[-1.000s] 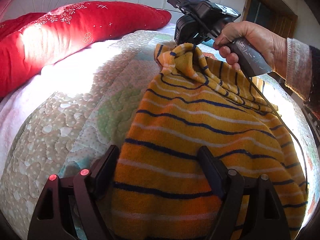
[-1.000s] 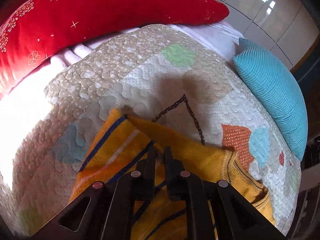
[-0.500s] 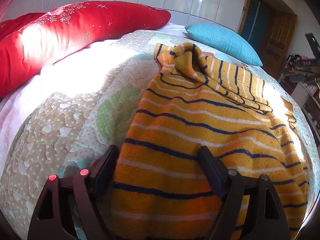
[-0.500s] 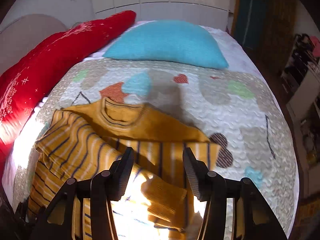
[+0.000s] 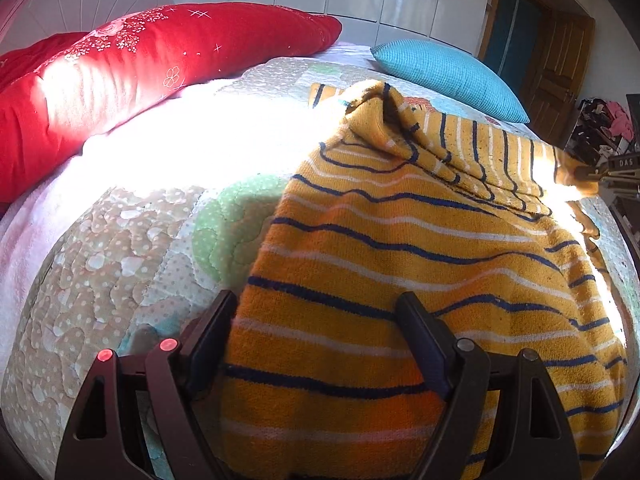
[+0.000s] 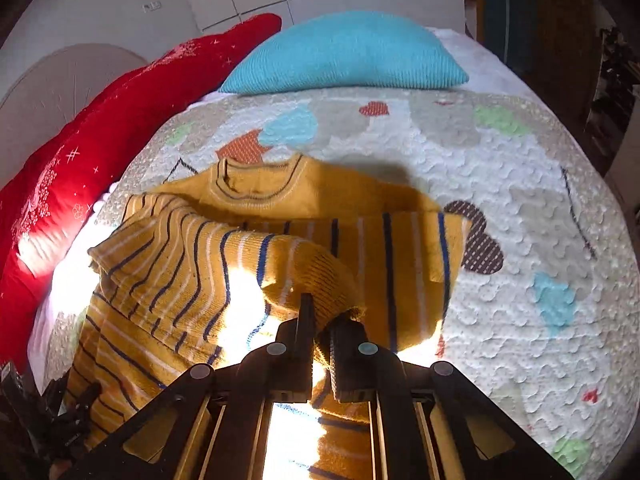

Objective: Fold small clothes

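Jaws of right gripper clamped on striped sweater sleeve, left gripper jaws apart, low over hem.

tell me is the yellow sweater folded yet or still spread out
Partly folded: one sleeve lies across the sweater, while the right tongs are shut on the other sleeve's cuff.

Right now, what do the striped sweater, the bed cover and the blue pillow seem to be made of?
The striped sweater looks like a soft knit, perhaps wool or acrylic: ribbed cuff and collar, fuzzy matte surface. The bed cover seems a quilted cotton-like fabric, with puffy stitched bumps and dotted patches. The blue pillow has a fine ribbed, matte weave, maybe corduroy or a knit; I cannot tell which.
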{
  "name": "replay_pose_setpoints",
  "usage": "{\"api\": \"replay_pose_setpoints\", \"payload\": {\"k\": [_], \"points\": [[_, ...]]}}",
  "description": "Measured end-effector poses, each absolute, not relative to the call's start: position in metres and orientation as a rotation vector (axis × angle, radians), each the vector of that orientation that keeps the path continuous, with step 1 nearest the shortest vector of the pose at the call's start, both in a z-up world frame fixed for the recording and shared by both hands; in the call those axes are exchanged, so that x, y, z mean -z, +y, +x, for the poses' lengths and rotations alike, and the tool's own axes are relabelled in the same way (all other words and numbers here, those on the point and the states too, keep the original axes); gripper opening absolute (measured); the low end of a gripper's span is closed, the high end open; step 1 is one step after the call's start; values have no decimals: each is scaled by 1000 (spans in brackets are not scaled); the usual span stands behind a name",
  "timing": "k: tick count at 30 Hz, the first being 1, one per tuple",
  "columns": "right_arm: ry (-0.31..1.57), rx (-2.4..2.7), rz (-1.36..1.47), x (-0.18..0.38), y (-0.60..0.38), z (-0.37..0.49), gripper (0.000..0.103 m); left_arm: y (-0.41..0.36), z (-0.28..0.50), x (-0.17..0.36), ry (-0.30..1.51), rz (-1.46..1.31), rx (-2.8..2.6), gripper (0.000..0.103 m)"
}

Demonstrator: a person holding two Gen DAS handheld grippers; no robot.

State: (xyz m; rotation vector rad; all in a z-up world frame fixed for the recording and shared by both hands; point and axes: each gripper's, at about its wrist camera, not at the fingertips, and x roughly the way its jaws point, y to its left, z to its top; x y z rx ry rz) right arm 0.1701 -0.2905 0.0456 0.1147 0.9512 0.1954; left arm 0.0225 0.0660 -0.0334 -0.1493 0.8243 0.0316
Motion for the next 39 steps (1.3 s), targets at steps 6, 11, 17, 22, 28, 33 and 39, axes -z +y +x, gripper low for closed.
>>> {"api": "replay_pose_setpoints", "payload": {"k": [6,11,17,22,28,33,39], "points": [[957,115,-201,-42,-278,173,20,65,24,34,823,-149,-33,81],[862,-158,-47,-69,-218,141,33,62,22,32,823,-139,-49,81],[941,-390,21,-50,-99,172,32,83,-14,-8,745,-216,18,81],[1143,-458,200,12,-34,217,15,119,-68,-35,677,-194,-90,86],[1153,-654,85,20,57,180,16,153,-93,-31,713,-262,-162,86],[1095,-638,-62,9,64,147,20,149,-100,-30,718,-290,-158,86],[982,-610,89,-37,-44,86,53,141,-93,-23,750,-307,-132,86]]}}
